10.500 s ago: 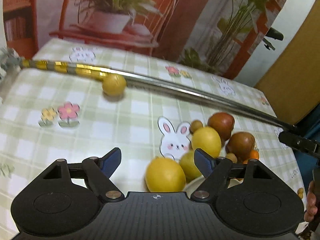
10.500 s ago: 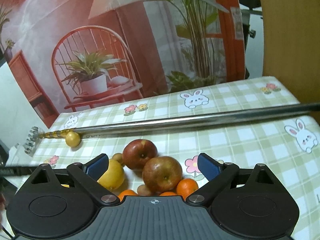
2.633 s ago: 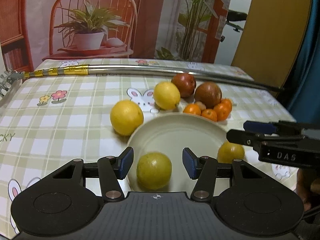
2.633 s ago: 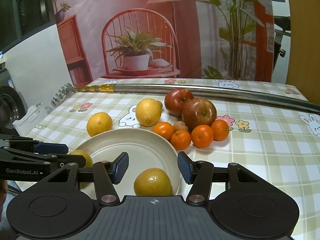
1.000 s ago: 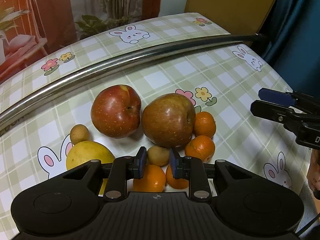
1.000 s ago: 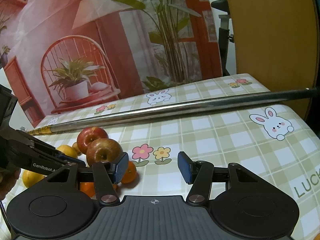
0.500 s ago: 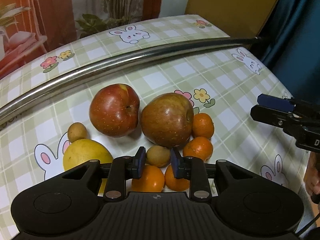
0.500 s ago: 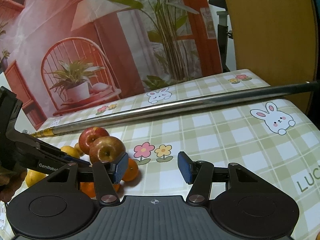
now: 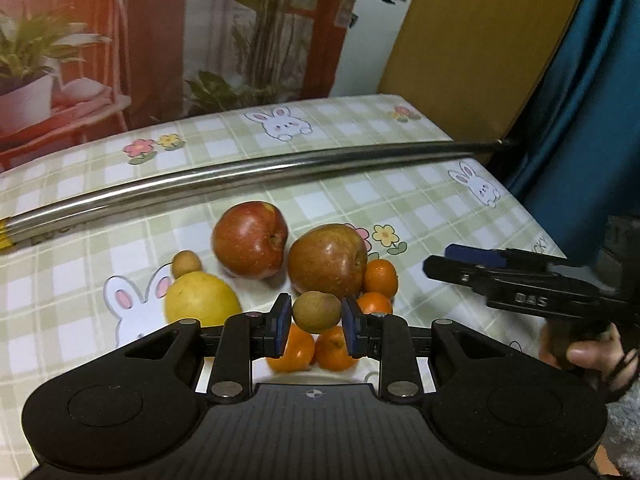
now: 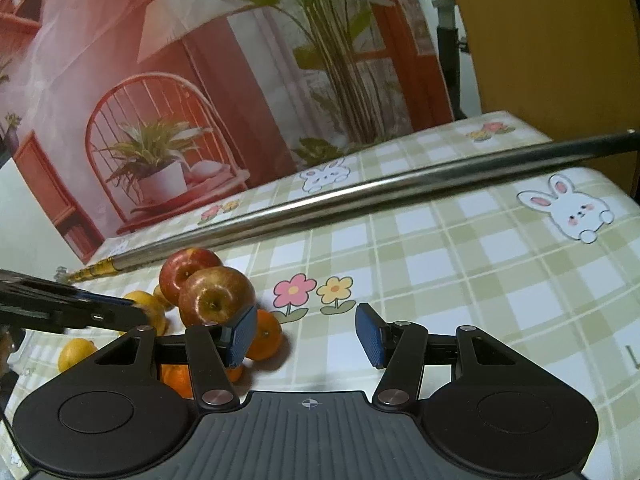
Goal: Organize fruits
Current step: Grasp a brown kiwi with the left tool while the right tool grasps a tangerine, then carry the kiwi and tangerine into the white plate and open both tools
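My left gripper [image 9: 316, 320] is shut on a small brown fruit [image 9: 316, 312], lifted just above the pile. Beneath it lie several oranges [image 9: 380, 278]. Two apples, one red [image 9: 250, 239] and one brownish [image 9: 327, 259], sit behind them, and a yellow lemon [image 9: 202, 300] with another small brown fruit [image 9: 186, 262] lies to the left. My right gripper [image 10: 306, 334] stands open over bare tablecloth, to the right of the same pile of apples [image 10: 216, 294] and oranges [image 10: 264, 334]. Seen from the left wrist, the right gripper [image 9: 460, 260] hangs at the right, a hand holding it.
A long metal pole [image 9: 248, 180] lies across the checked tablecloth behind the fruit. The table's right edge [image 9: 532, 216] meets a blue curtain. Another yellow fruit [image 10: 76, 354] lies at the left in the right wrist view. No plate shows in either view.
My left gripper has risen and drawn back with the small brown fruit between its pads, lifting it off the pile. The right gripper has stayed open and hardly moved.
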A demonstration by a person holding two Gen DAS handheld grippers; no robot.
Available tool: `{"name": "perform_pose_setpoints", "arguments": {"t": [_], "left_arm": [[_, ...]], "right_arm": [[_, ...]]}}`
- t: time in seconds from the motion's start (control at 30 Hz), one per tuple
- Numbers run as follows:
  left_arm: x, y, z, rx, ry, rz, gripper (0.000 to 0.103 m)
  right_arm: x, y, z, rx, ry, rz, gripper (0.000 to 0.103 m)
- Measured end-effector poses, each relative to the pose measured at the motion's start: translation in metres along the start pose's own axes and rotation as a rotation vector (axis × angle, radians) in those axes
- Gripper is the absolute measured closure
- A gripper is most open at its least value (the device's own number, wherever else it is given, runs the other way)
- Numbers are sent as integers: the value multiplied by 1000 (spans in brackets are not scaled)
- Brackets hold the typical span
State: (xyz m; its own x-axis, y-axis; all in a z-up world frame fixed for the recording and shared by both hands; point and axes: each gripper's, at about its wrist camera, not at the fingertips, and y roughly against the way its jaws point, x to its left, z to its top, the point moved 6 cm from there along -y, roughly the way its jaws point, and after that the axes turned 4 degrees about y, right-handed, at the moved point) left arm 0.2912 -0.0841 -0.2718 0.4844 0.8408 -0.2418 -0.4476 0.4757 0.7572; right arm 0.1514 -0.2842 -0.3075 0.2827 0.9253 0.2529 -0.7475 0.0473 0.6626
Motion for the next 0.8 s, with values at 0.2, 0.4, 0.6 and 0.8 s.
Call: {"name": "perform_pose_setpoints", "arguments": {"t": [0.2,0.4,0.6,0.8], "left_arm": [[11,18,-12,-33,49,17,74],[19,28,-19,-46,76,22,74],[28,33,-31,-51,104,22,74],[35,35,-40,-53,122,22,74]], "right_arm": [[8,-23,-3,39,21,47,52],[18,-44,-6,71,-34,129,53],[19,-53,-10,83,-107,165,64],[21,-44,-13,71,-84,130,70]]}}
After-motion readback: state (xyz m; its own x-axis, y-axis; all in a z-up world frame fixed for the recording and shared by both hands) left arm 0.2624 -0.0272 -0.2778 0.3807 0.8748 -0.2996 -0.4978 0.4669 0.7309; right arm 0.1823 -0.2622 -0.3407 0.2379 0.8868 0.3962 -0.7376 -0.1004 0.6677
